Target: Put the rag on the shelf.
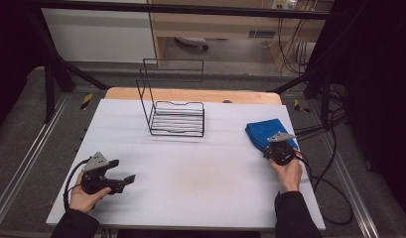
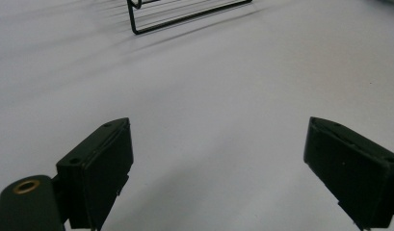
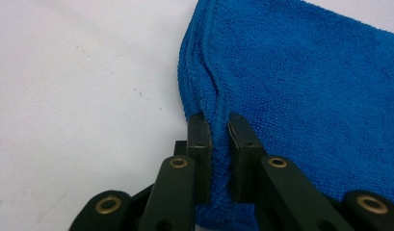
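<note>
**Right gripper pinched on folded blue cloth; left gripper idle**

Landmark: the black wire rack (image 1: 173, 111), standing at the far middle of the white table (image 1: 190, 178), its tall back frame rising behind a low slatted basket.

Left of the rack and well toward the near edge, the left gripper (image 1: 122, 181) rested low over the table in the person's hand. In the left gripper view its jaws stood wide apart with nothing but bare tabletop between them, and the rack's near corner (image 2: 137, 24) showed far ahead. Judged as parked: released and out of the way, aimed loosely at the rack.

Right of the rack and somewhat nearer the person lay the folded blue microfibre cloth (image 1: 264, 133), flat on the table close to its right edge. The right gripper (image 1: 277, 148) sat at the cloth's near corner. The right gripper view showed the right gripper's (image 3: 218, 126) jaws clamped on the cloth's (image 3: 300, 86) layered edge, the stacked folds bunched into a ridge between the pads. Gripping at the edge likely served to catch all layers together, so the cloth would lift as one bundle, probably bound for the rack.
</note>
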Tool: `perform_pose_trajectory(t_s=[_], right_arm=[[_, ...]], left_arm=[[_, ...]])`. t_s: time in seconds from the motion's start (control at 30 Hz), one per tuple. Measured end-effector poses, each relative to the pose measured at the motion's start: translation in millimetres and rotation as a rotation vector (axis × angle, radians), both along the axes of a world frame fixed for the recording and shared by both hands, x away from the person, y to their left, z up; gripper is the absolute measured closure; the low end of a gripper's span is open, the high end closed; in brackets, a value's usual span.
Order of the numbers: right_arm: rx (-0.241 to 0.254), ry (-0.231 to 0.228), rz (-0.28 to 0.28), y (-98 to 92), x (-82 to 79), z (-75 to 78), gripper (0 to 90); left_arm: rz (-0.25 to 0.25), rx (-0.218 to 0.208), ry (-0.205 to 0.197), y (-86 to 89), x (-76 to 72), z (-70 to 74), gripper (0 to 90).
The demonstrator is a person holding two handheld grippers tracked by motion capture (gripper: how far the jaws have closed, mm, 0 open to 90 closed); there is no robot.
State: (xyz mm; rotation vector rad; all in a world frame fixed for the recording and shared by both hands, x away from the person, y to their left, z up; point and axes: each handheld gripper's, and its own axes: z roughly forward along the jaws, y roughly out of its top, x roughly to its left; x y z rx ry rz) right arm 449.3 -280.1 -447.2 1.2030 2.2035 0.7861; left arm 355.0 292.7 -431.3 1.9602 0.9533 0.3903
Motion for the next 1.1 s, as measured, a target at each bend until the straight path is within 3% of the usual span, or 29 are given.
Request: perform_pose_trajectory(t_s=[0.33, 0.47, 0.6, 1.1], right_arm=[[0.051, -0.032, 0.038, 8.1, -16.3, 22.1, 83.7], [0.104, -0.039, 0.054, 17.3, -27.2, 32.4, 83.6], [0.129, -0.029, 0.075, 31.8, -39.5, 37.1, 83.6], [0.208, 0.044, 0.244, 100.8, -79.9, 40.9, 83.5]], left_arm=[[0.001, 0.003, -0.002, 0.0, -0.2, 0.8, 10.3], [0.003, 0.003, -0.003, -0.1, -0.5, 1.1, 10.3], [0.008, 0.003, -0.002, -0.2, -0.4, 1.1, 10.3], [0.015, 0.014, 0.000, -0.4, -0.1, 1.0, 10.0]])
